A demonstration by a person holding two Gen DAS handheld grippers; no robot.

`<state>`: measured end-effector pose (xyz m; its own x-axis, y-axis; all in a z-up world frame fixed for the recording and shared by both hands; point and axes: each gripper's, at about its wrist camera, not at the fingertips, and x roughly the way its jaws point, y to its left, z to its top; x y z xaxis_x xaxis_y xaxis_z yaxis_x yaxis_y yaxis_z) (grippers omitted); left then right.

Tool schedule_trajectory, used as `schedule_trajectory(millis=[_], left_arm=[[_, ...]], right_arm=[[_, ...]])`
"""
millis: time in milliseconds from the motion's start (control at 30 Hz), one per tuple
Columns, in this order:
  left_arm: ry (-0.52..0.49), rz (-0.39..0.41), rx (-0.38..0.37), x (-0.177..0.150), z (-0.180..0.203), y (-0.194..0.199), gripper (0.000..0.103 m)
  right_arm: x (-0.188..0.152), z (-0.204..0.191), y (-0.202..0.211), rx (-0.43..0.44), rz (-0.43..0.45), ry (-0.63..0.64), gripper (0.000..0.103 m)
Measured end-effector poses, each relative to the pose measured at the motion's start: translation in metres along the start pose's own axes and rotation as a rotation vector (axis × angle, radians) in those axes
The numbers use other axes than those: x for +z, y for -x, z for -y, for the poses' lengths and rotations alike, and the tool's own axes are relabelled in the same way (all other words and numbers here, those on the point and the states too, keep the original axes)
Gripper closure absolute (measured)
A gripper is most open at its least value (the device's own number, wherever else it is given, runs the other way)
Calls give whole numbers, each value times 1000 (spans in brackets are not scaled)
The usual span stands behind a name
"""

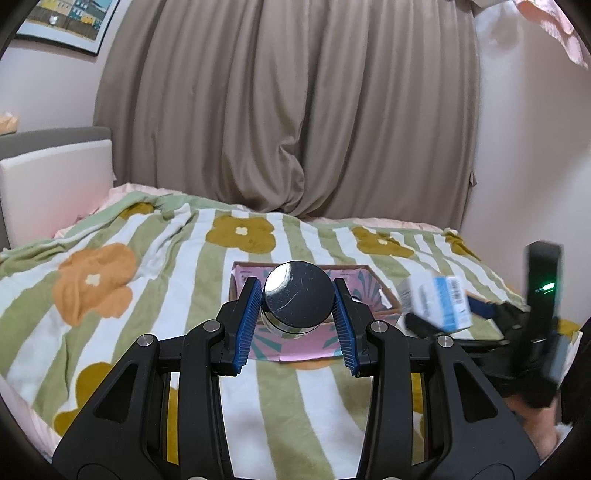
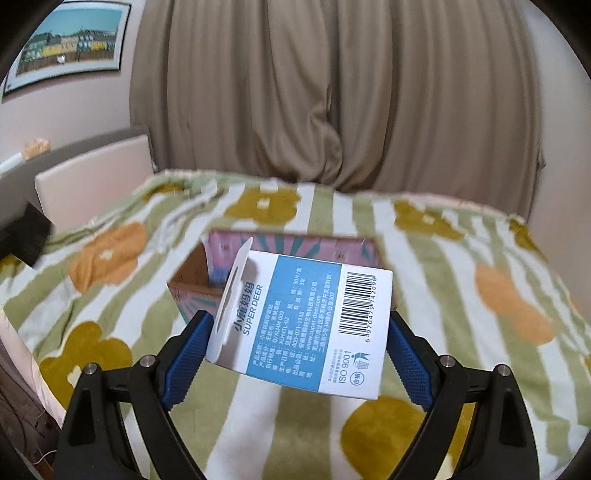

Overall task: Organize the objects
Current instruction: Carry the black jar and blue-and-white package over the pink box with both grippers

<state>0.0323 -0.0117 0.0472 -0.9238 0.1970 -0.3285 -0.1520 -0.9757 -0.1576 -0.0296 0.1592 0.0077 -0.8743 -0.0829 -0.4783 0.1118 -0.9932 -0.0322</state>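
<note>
The cardboard box (image 1: 291,345), pink-patterned with teal rays and open at the top, lies on the bed's flowered blanket (image 1: 110,258) in the left wrist view, straight ahead of the left claw (image 1: 298,301). That claw is closed about partway, its blue ribbed pads (image 1: 248,317) pressed against both sides of a round jar (image 1: 298,295) with a dark, shiny lid, which it holds above the box's near edge. To the right, the right claw (image 1: 476,306) appears blurred, carrying a white and blue carton (image 1: 439,301) just beside the box's right corner; a black unit with a green light (image 1: 545,284) stands up from that device. Taupe curtains (image 1: 288,103) hang behind the bed, a padded headboard (image 1: 55,184) stands at the left, and a framed picture (image 1: 70,22) hangs on the wall above it.

In the right wrist view, the right claw (image 2: 299,343) grips the white and blue carton (image 2: 303,325) between its blue pads (image 2: 188,354), spread wide to the carton's width. The carton is tilted, showing a barcode, the words SUPER DEER and a hang tab at its left end. Behind and below it the cardboard box (image 2: 347,247) sits on the blanket (image 2: 461,277), its brown inner wall and pink rim visible. A dark part of the other device (image 2: 26,236) shows at the left edge. The curtains (image 2: 332,92), headboard (image 2: 92,173) and framed picture (image 2: 70,40) fill the background.
</note>
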Motion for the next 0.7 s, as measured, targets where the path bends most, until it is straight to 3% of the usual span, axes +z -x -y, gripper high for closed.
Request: schedule_trajectory(millis=[300, 700], left_arm=[[-16, 17, -18, 8, 12, 5, 67], [-18, 12, -25, 14, 17, -3, 67]], right_arm=[[21, 16, 69, -76, 127, 10, 14], [25, 24, 72, -77, 132, -7, 14]])
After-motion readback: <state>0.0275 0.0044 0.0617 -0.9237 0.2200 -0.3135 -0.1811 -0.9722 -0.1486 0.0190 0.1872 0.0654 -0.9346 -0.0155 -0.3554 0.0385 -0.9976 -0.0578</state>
